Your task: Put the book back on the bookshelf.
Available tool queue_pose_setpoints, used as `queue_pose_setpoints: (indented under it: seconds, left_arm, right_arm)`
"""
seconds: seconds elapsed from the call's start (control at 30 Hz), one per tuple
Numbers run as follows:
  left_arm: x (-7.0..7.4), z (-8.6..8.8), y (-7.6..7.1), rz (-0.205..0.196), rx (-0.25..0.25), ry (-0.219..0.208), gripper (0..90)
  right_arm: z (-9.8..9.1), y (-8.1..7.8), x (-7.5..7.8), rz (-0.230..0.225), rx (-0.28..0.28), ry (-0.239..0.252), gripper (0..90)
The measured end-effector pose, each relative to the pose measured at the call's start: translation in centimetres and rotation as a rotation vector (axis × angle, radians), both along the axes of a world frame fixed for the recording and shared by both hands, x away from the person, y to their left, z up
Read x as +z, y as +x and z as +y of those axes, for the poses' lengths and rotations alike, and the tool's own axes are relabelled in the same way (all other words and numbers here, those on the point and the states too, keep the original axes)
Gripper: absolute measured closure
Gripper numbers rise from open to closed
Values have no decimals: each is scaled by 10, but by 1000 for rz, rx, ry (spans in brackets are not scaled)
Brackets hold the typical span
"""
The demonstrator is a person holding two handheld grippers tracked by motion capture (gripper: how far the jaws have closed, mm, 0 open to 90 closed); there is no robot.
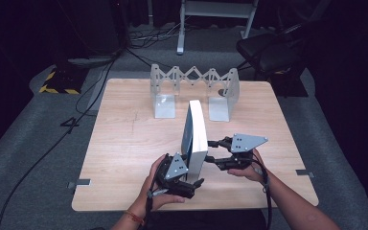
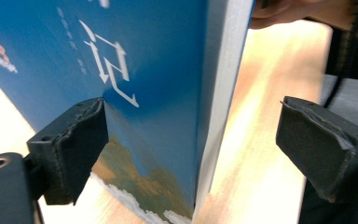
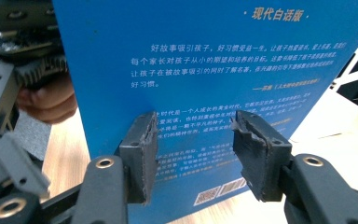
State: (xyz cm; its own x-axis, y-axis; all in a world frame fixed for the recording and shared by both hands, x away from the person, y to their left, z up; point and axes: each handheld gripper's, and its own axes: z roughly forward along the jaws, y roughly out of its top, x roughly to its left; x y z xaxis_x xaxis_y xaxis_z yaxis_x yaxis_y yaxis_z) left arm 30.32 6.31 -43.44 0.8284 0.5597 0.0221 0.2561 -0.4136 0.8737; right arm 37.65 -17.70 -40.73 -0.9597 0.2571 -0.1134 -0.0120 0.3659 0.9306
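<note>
At frame centre the tall blue-covered white-paged book [image 1: 195, 136] stands upright between the parted left gripper [image 1: 193, 183] and the right gripper [image 1: 211, 151], also apart, facing its back cover

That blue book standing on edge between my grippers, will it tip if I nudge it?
Probably yes: the book stands upright on a narrow edge on the table, unsupported by the bookend rack. Its thick block looks stiff and fairly heavy. The glossy cover may slip.

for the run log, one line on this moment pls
book: upright on table | left gripper: open astride it | right gripper: open at back cover
</note>
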Motion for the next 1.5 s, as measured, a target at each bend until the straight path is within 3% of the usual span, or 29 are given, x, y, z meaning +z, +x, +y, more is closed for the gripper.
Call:
queue_pose_setpoints:
  seconds: [0.3, 0.33, 0.4, 0.47, 0.57, 0.93, 1.07, 1.27, 1.5]
  left_arm:
    - [-2, -14, -2, -42, 172, -32, 70]
    - [-3, -16, -3, -61, 210, -37, 73]
    - [-5, -17, -3, -81, 250, -40, 154]
    - [-7, -16, -1, -76, 262, -58, 181]
    - [-9, -10, 3, -59, 239, -86, 234]
    - [-8, -1, 1, -78, 194, -88, 384]
    - [-9, -2, 0, -84, 199, -84, 371]
    - [-12, -12, 3, -86, 252, -62, 288]
    - [-12, -10, 4, -99, 250, -71, 320]
  right_arm:
    - [7, -1, -1, -1, -10, 9, 464]
    - [7, -1, -1, -3, -13, 10, 457]
    - [7, 0, -1, 1, -18, 14, 439]
    - [7, 0, -1, -3, -23, 14, 425]
    - [7, 0, -1, -11, -34, 10, 416]
    - [2, 11, -4, 14, -94, 28, 397]
    - [4, 10, -4, 6, -91, 27, 400]
    - [7, 6, -2, -12, -102, 19, 407]
    - [6, 7, -2, -14, -103, 18, 398]
